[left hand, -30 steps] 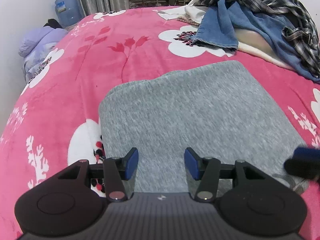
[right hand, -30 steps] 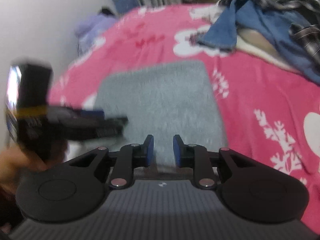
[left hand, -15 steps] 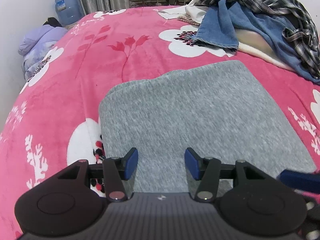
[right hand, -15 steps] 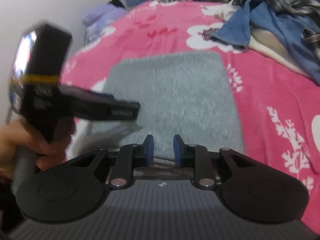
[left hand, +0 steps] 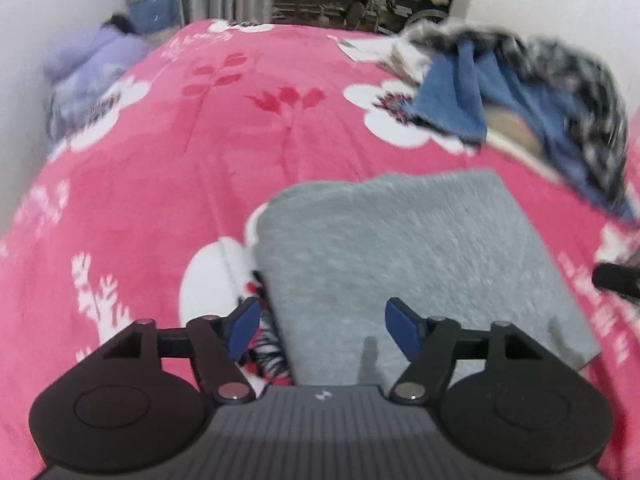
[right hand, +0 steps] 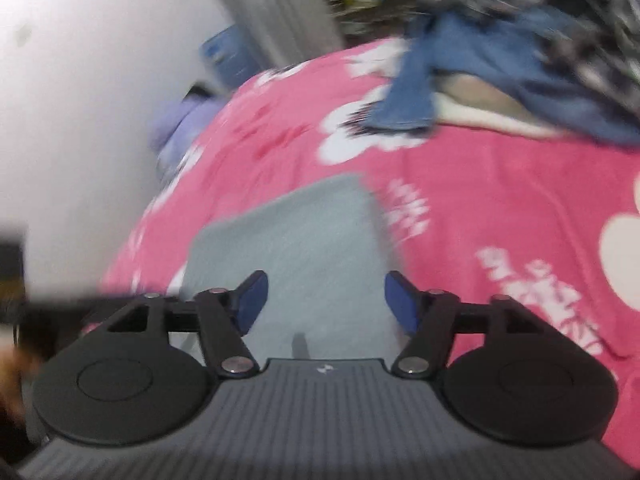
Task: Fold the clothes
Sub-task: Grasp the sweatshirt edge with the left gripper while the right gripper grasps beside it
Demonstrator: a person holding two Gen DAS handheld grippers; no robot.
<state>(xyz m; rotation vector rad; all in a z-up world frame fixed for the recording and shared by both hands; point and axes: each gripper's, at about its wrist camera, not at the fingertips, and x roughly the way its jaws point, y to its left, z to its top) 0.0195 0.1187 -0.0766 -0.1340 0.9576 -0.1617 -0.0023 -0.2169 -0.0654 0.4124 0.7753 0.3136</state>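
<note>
While the grey garment [left hand: 408, 252] lies folded ahead, both empty grippers, left gripper [left hand: 322, 326] and right gripper [right hand: 323, 300], are opening, the heap of clothes [left hand: 520, 92] beyond unfolded.

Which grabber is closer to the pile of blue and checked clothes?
Right, probably. The right gripper hovers over the grey folded cloth on the pile's side; the left gripper is at the cloth's far edge. Both jaws are opening, empty.

one folded grey knit garment [left hand: 404, 248] on one pink floral fleece blanket [left hand: 168, 184]. one heap of unfolded clothes [left hand: 532, 92], exact count unclear: at least one blue denim piece, one black-and-white plaid shirt. one lilac puffy jacket [left hand: 88, 68]. one blue water jug [left hand: 146, 4].
</note>
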